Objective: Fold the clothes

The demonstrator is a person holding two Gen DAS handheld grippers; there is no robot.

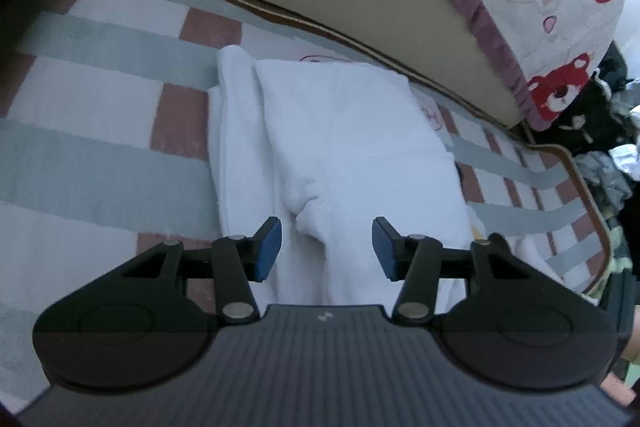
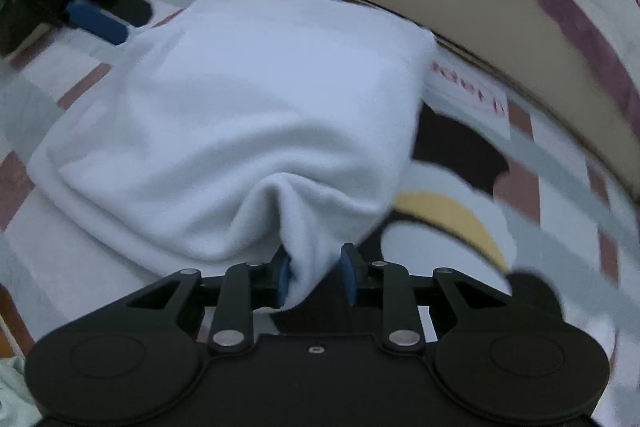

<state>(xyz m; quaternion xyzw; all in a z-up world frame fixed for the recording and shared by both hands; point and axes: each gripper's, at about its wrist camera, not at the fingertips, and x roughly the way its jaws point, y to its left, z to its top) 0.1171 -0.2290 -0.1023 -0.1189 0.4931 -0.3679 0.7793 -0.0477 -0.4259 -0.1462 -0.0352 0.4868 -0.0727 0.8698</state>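
Right tool [image 2: 314,277] pinches a bunched edge of the white garment [image 2: 240,99] on the checked bedsheet [image 1: 80,99]. Left tool [image 1: 326,249] hangs open, apparently just above the cloth.

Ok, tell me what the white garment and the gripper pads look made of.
White garment: soft matte knit, probably cotton jersey or fleece; it bunches into rounded folds without sheen. Right gripper pads: blue, matte, likely rubber or foam, uncertain.
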